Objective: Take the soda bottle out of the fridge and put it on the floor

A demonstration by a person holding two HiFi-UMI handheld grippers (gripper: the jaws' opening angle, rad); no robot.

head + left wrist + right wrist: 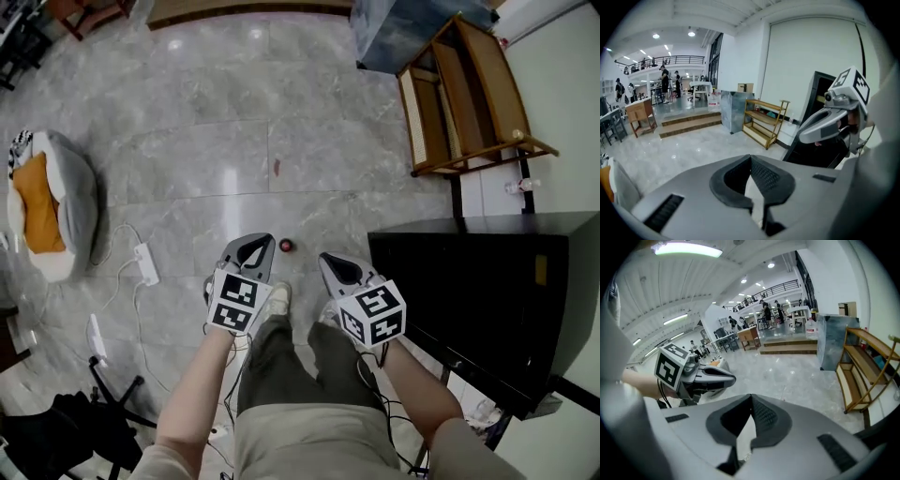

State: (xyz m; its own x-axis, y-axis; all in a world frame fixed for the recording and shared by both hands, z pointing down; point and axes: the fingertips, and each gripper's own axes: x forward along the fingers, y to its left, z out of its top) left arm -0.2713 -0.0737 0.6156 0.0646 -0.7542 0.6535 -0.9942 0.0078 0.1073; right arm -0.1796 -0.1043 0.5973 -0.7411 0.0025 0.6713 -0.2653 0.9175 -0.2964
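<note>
A small dark thing with a red top (286, 245) stands on the grey floor between the two grippers; it looks like the soda bottle seen from straight above. The black fridge (478, 281) is at the right with its door closed. My left gripper (260, 240) is raised above my left leg, its jaws shut with nothing between them (751, 157). Beside it, my right gripper (327, 259) hangs nearer the fridge, also shut and empty (751, 396). Each gripper shows in the other's view: the right gripper (829, 123) and the left gripper (710, 377).
A wooden shelf (469, 94) stands against the wall beyond the fridge. A grey and orange cushion bed (47, 202) lies far left, with a power strip (146, 263) and cables near it. My shoes (277, 300) are under the grippers. Low steps (689, 123) lie farther off.
</note>
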